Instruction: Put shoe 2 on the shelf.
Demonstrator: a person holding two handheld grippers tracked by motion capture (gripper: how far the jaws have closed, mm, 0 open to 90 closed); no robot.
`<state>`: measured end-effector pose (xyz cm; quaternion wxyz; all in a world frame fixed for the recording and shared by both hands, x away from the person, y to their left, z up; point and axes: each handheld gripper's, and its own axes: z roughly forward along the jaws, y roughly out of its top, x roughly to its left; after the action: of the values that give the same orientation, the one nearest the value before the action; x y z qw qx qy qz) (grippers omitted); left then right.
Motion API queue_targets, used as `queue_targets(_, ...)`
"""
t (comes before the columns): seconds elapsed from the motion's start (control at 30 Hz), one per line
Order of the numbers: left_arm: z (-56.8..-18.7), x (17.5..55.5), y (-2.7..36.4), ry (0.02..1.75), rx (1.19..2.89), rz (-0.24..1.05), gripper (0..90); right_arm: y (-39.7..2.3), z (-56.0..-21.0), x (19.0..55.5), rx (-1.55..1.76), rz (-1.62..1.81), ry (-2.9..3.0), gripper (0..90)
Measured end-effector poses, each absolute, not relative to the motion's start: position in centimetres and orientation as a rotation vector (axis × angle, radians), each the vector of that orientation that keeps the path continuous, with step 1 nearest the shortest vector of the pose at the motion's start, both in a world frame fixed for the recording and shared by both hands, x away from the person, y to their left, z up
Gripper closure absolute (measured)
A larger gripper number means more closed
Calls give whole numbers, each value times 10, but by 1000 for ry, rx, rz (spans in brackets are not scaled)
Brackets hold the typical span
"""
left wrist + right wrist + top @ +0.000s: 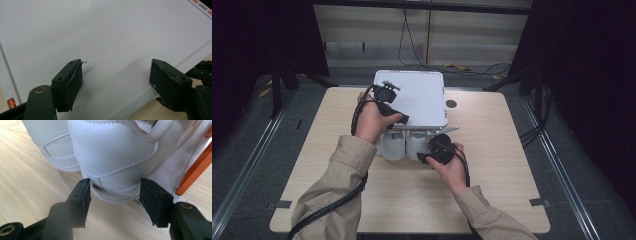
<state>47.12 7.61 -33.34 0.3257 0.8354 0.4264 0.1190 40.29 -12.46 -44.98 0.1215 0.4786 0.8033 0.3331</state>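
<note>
Shoe heel [112, 157] sits between parted right gripper [115, 195] pads, prob. untouched; left gripper [116, 75] apart over lid [112, 32].

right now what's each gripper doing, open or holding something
left gripper: open, jaws over the white box lid, holding nothing.
right gripper: jaws around the heel of a white shoe; grip cannot be told.

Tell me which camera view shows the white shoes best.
The right gripper view: the heels of the white shoes loom close, stitching and soles clear, one heel between the right gripper jaws. The high view shows them small, poking from under the white box lid. The left gripper view faces that lid.
</note>
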Motion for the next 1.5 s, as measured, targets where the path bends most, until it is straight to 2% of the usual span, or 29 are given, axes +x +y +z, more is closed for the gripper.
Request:
queue_targets(0.2,-333,472,76,1125,2187,306,263,-125,-449,400,1380,962,2349,425)
queue_targets(0.4,-329,472,80,1144,2189,269,268,-136,-446,387,1322,934,2428,263)
queue_targets(0.5,-326,468,86,1155,2228,241,224,-145,-442,381,1314,937,2455,219)
queue_targets(0.6,-319,460,98,1143,2216,253,221,-157,-438,374,1289,925,2460,188)
queue_targets(0.93,-315,430,142,1141,2194,267,207,-190,-426,362,1288,938,2436,171)
queue_targets(1.5,-372,401,182,1203,2182,189,210,-216,-437,353,1272,920,2470,150)
